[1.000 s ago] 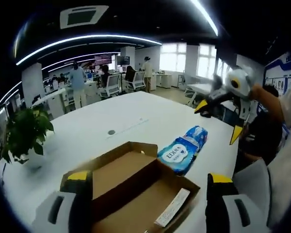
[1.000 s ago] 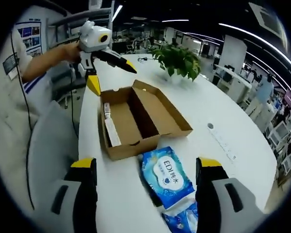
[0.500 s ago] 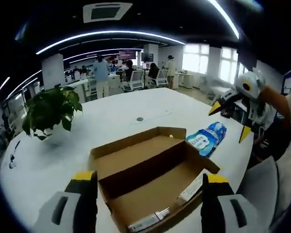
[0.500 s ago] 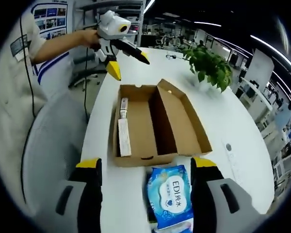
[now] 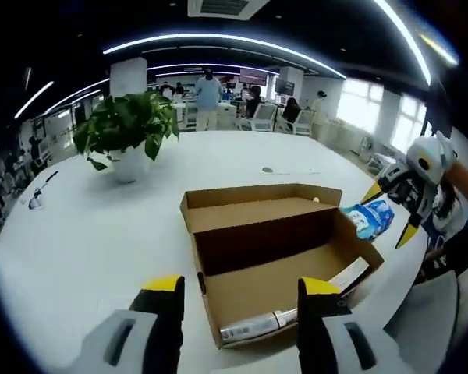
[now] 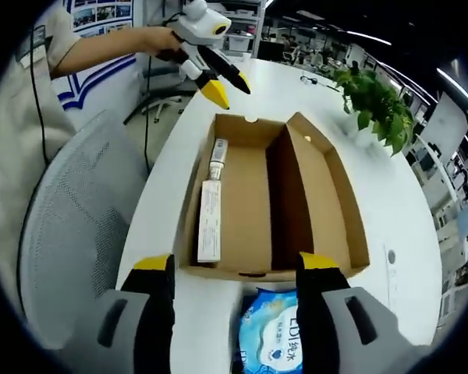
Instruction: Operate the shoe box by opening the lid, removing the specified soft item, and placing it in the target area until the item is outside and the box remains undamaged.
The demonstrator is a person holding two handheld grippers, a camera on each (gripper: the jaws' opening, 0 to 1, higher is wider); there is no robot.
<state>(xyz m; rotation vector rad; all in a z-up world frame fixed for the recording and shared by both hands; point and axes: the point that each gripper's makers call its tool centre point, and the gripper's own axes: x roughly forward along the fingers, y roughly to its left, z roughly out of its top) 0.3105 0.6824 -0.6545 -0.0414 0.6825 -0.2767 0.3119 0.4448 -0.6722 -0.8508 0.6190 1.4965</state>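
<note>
Shoe box (image 6: 273, 199) lies lid-open on the table (image 5: 86, 234); the blue wipes pack (image 6: 274, 343) is already outside, touching its end. My left gripper (image 5: 238, 327) and right gripper (image 6: 234, 312) both have jaws spread, empty. Pack looks soft, slick, light: I'd pinch mid-body.

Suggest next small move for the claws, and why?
Probably ease both claws clear rather than reach in again. The shoe box lies open on the white table, and the blue soft pack rests on the table against the box's outer wall. The left claw and right claw are both open, holding nothing.
</note>
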